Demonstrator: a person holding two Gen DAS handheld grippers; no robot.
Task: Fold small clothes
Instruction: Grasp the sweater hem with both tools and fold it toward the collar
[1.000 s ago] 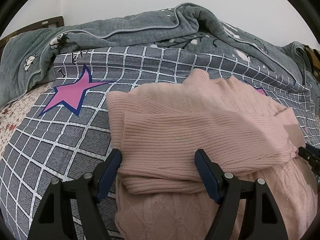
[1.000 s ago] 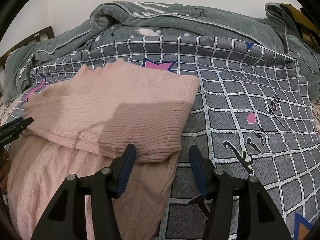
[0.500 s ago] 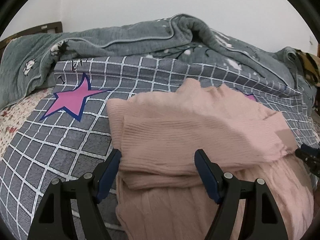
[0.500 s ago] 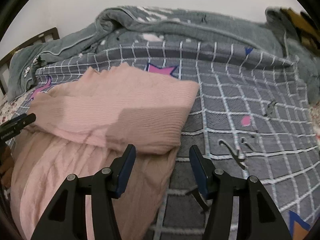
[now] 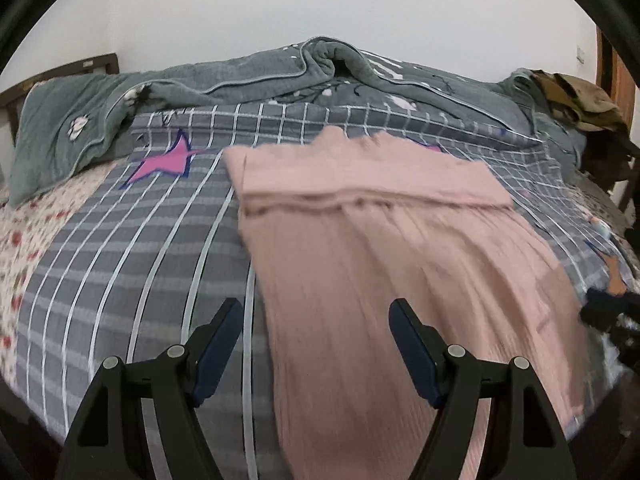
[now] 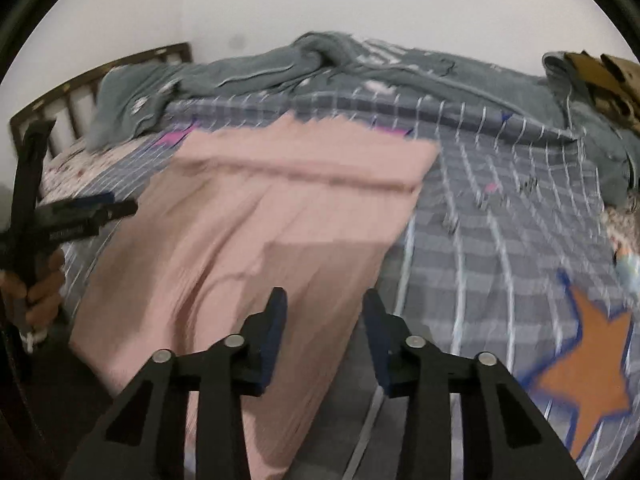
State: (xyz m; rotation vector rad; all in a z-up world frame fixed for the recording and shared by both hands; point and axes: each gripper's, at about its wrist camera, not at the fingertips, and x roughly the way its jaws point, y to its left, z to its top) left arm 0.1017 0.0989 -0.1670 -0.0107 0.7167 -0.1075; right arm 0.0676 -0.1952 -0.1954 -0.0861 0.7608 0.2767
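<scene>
A bed fills both views, spread with a grey checked quilt cover [image 5: 120,264] printed with a pink star [image 5: 164,162], a rumpled grey-green blanket [image 5: 248,80] heaped along the far edge below a plain pale wall, and a wooden headboard [image 6: 100,80] at the far left. The pink knitted sweater [image 5: 392,248] lies lengthwise on the cover, its far end already folded over into a flat band that runs across the body; the near end runs toward the near edge of the bed, though blur hides exactly where the hem lies. Both pictures are smeared with motion. The left gripper [image 5: 316,344] hangs above the near part of the sweater with its jaws spread wide and nothing between them, the sweater's left edge showing below the gap. The right gripper [image 6: 324,336] hangs over the sweater's near right edge; its jaws have just been closing and now stand partly apart, with no cloth caught between them. In the right wrist view the other tool is held out at the left in the person's hand [image 6: 40,288]. The sleeve fold looks finished, and the step in hand seems to be the reach for the bottom hem. Next, each gripper needs to come down on a near corner of the sweater, pinch through the knit, then lift and carry the hem evenly toward the far folded band without dragging the sleeves loose.
</scene>
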